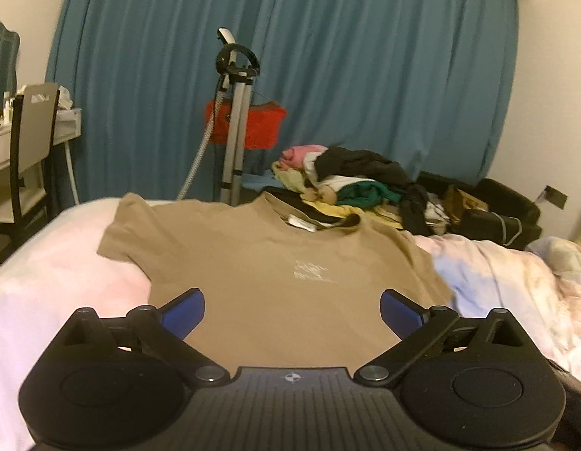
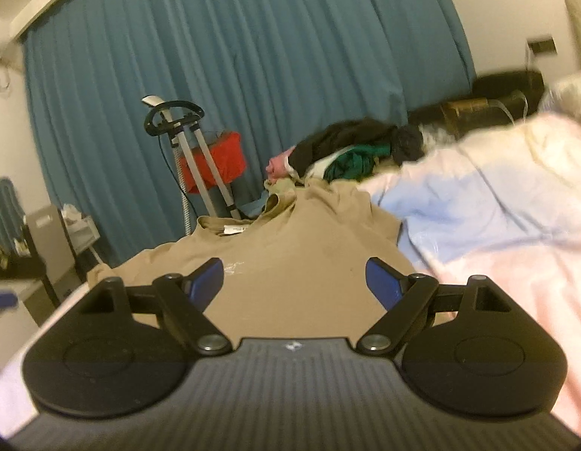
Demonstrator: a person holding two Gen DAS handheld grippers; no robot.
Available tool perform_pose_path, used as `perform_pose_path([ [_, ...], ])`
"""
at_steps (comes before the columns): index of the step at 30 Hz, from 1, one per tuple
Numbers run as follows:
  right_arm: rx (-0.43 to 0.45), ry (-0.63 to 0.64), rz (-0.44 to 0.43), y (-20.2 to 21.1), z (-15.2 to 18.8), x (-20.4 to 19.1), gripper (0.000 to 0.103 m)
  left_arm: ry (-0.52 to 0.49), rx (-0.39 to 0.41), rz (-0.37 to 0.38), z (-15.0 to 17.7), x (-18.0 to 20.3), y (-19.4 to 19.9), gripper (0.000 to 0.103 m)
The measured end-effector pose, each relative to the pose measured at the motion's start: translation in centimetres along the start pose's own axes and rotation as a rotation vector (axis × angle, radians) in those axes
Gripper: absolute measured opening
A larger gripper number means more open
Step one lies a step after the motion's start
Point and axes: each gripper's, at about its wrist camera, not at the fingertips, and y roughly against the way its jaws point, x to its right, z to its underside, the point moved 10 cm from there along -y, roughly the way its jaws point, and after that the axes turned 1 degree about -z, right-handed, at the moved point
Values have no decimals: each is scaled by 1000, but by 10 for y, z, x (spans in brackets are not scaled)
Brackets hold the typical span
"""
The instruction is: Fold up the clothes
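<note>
A tan T-shirt (image 1: 260, 259) lies spread flat on the bed, collar at the far end, a small white print on its chest. My left gripper (image 1: 292, 310) hovers over the shirt's near hem, open, its blue pads wide apart with nothing between them. In the right wrist view the same tan T-shirt (image 2: 290, 248) stretches away from me, its far right side bunched up. My right gripper (image 2: 294, 280) is open above the shirt's lower part and holds nothing.
A pile of mixed clothes (image 1: 350, 184) sits beyond the collar at the bed's far end. A pink and blue blanket (image 2: 497, 225) covers the bed. A garment steamer stand (image 1: 234, 120) and red basket (image 1: 249, 127) stand before teal curtains. A chair (image 1: 31, 143) and desk are at left.
</note>
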Motion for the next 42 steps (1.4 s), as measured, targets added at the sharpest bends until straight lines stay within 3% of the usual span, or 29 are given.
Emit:
perform_pose_path([
  [6, -21, -59, 5, -3, -1, 15, 84, 47, -50, 17, 23, -4, -6, 101],
  [10, -44, -111, -25, -21, -1, 26, 85, 85, -27, 17, 16, -19, -20, 102],
  [12, -66, -168, -54, -39, -7, 38, 85, 116, -22, 29, 13, -24, -27, 102],
  [16, -68, -256, -18, -86, -25, 79, 82, 130, -26, 12, 12, -33, -49, 102],
  [22, -93, -373, 46, -165, -33, 133, 80, 167, -44, 45, 15, -49, -95, 102],
  [26, -98, -479, 9, -211, -34, 142, 77, 215, -76, 75, 20, -55, -132, 101],
  [29, -94, -438, 41, -231, -40, 135, 55, 195, -74, 74, 22, -55, -155, 101],
  [31, -90, -379, 78, -235, -43, 126, 23, 177, -77, 71, 23, -54, -168, 101],
  [34, -69, -144, 164, -226, -49, 93, 13, 175, -72, 50, 20, -61, -177, 100],
  [37, -3, 177, 175, -214, -54, 31, 12, 179, -54, 1, 13, -74, -178, 100],
  [40, 8, 371, 111, -214, -43, -33, 12, 216, -29, -51, 2, -97, -174, 100],
  [42, -52, 464, 70, -224, -18, -63, 12, 245, -6, -84, -6, -114, -169, 100],
])
